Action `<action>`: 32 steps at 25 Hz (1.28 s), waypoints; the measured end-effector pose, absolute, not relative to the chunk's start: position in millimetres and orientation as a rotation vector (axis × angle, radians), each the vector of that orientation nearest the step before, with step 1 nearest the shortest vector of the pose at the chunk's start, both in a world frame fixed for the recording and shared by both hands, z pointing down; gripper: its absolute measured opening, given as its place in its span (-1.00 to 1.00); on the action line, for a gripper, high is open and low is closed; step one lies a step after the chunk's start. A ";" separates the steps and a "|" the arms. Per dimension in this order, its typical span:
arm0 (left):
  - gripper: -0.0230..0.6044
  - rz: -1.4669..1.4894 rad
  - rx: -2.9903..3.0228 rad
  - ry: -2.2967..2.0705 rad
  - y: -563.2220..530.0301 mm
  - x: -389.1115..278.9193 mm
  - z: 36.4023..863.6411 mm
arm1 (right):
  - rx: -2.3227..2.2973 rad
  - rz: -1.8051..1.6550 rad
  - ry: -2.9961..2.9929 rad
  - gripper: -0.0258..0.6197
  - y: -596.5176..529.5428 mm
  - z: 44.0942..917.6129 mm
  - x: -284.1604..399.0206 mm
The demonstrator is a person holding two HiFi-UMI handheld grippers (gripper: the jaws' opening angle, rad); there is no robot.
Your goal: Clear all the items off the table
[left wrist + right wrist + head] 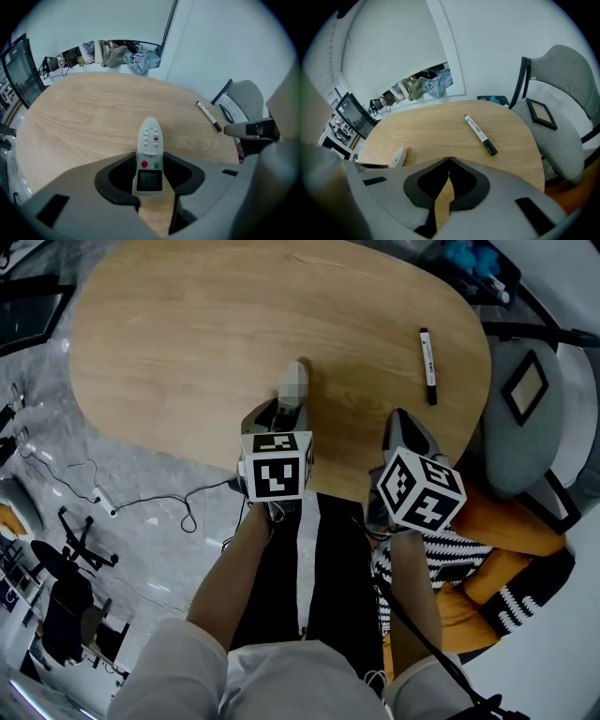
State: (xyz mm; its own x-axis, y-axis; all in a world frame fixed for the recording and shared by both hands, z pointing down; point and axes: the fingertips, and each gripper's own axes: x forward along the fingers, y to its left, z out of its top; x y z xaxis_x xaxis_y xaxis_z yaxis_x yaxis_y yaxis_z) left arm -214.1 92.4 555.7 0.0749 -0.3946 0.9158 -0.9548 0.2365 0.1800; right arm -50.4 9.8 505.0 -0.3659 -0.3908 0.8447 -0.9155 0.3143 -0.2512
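Left gripper [149,165] pinched remote [150,136] at its display end only; could pivot out on lift. Right gripper [449,160] pressed together, empty.

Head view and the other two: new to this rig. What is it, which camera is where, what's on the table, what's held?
No robot: a person works two hand-held tongs. The head view looks down from the person's head; each other view rides on one pair of tongs. On the wooden table lie a white remote control and a marker. The left tongs grip the remote control by its sides, not yet lifted; the right tongs are shut and empty.
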 end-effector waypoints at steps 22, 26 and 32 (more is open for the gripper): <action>-0.35 0.925 1.773 -1.110 39.3 -30.0 585.7 | 1.761 1.246 -1.626 -0.84 41.9 541.8 147.4; -0.35 0.963 1.837 -1.029 36.4 32.3 575.2 | 1.845 1.284 -1.573 -0.84 50.0 531.0 200.0; -0.34 1.005 1.926 -0.921 21.3 118.7 577.9 | 1.965 1.342 -1.517 -0.84 37.9 529.3 273.4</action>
State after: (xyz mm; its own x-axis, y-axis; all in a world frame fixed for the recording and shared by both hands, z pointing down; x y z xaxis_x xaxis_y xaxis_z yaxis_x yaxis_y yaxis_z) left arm 118.7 21.3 577.9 0.4295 -0.2447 0.8693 -0.8449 -0.4489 0.2910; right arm 273.4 37.9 529.3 -0.0042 -0.5803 0.8144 -0.8789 -0.3863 -0.2798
